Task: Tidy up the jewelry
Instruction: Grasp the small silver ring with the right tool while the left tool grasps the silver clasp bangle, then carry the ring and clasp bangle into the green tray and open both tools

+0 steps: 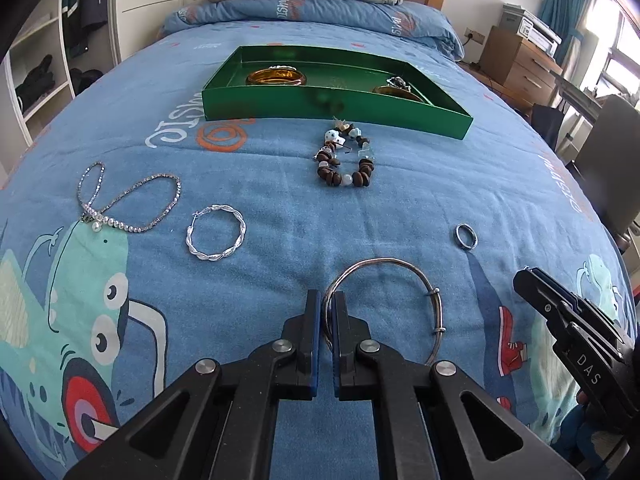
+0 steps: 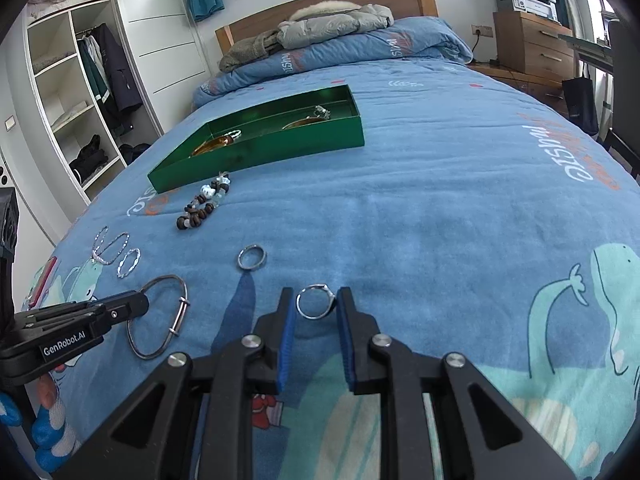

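A thin silver bangle lies on the blue bedspread, and my left gripper is shut on its left rim, the wire pinched between the blue pads. In the right wrist view that same gripper reaches in from the left onto the bangle. My right gripper is closed on a small silver ring, which stands upright between its pads on the quilt. The green tray sits farther up the bed with gold-coloured bangles inside.
Loose on the quilt are a brown beaded bracelet, a twisted silver hoop, a rhinestone chain and a dark band ring. Folded bedding and jackets lie by the headboard. A wardrobe stands left and drawers right.
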